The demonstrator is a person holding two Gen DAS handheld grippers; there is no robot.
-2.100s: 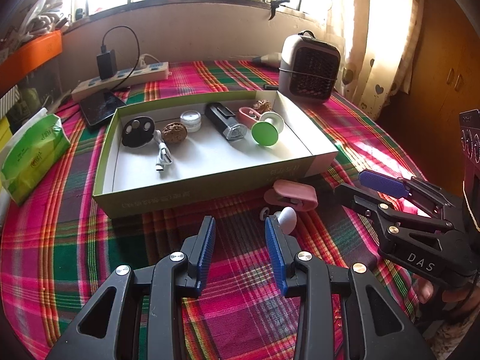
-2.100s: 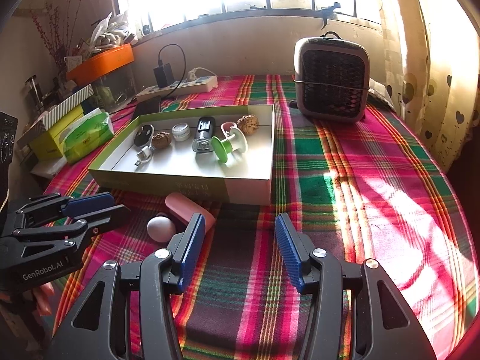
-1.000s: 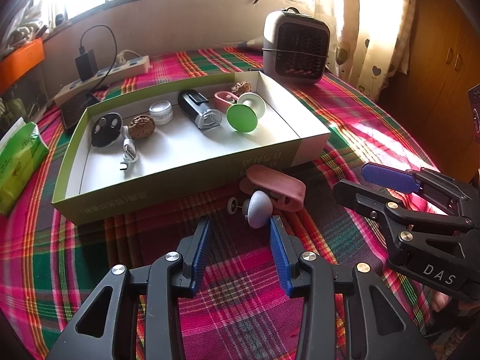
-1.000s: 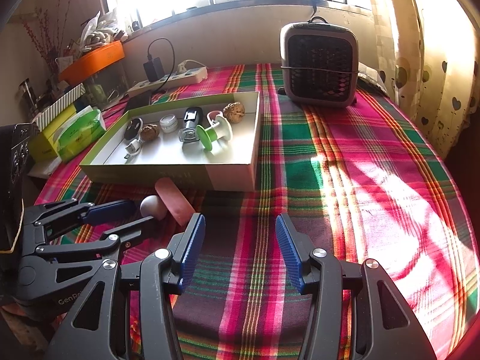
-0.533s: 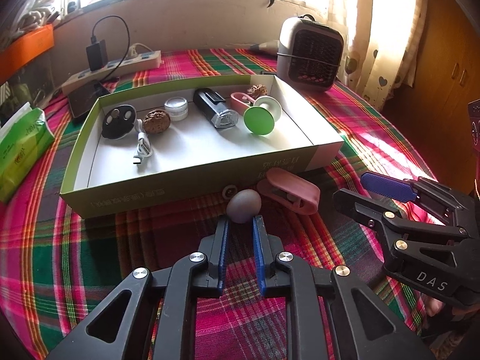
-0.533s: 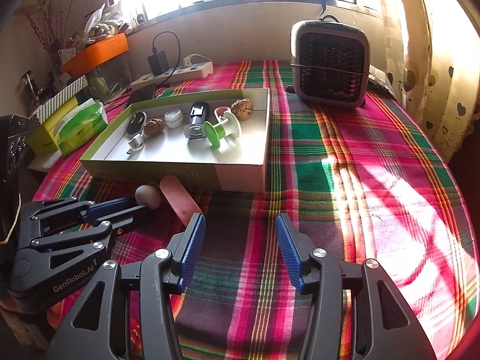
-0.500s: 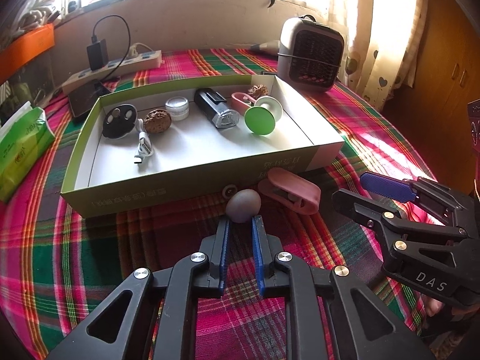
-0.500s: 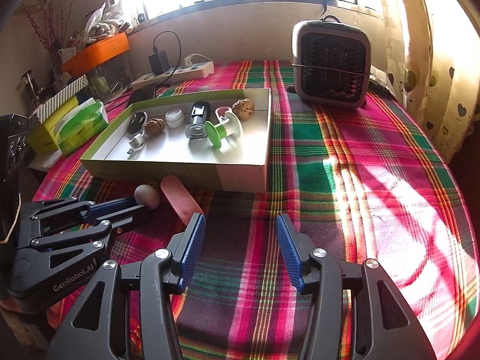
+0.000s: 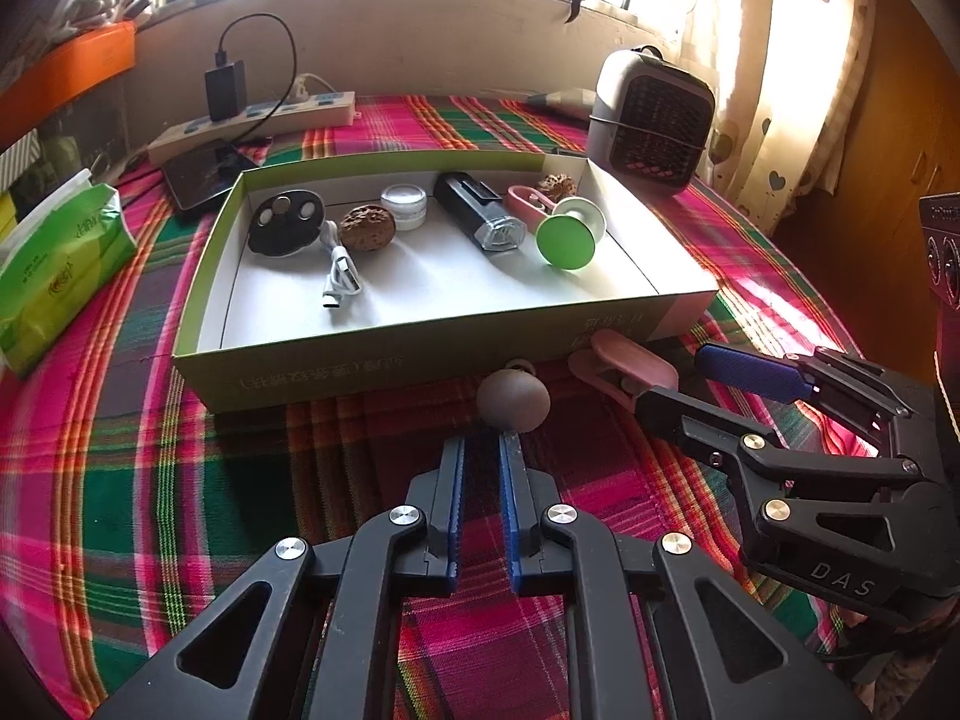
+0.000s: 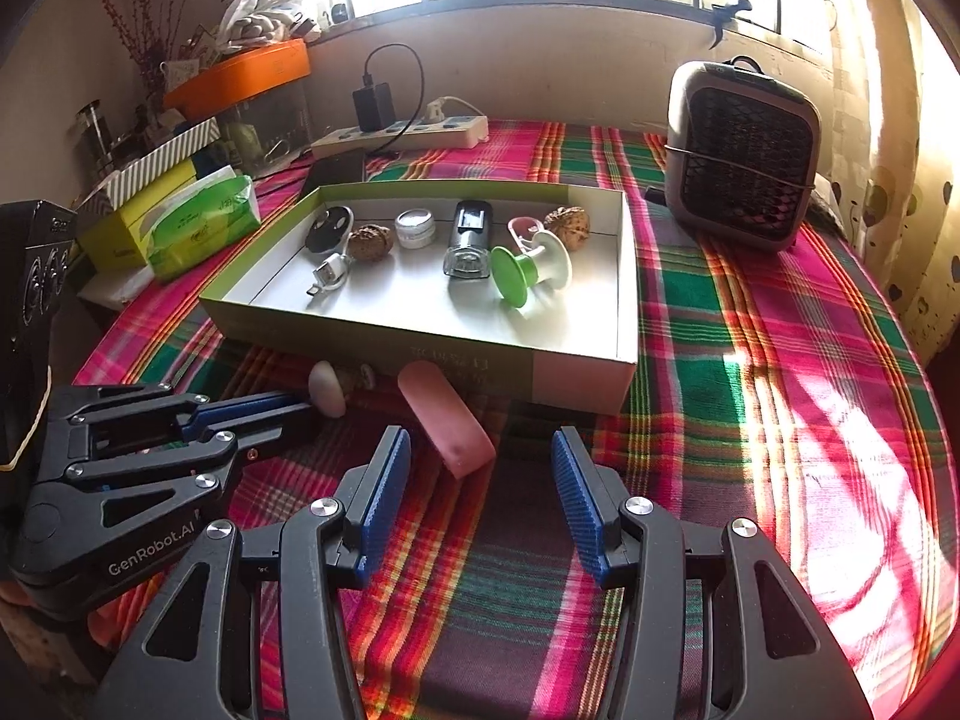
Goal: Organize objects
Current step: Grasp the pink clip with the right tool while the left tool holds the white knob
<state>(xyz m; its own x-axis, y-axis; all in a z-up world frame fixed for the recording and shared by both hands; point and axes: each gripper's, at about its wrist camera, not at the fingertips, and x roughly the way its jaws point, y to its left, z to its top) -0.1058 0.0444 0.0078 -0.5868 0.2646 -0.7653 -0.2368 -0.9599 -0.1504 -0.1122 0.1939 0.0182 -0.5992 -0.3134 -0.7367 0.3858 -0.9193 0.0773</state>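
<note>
Most items already lay inside the tray (image 9: 198, 354). Two remained on the desk against its near wall: a round knob (image 9: 513, 401) and a pink clip (image 9: 624, 363). The left gripper (image 9: 480, 456) had been clenched just behind the knob, apparently on its thin stem. The right gripper (image 10: 480, 480) was held released, facing the clip. Both items, it was judged, were still to be boxed.

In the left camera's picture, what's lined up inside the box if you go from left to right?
black round gadget → white cable → walnut → little white jar → black lamp → green spool
</note>
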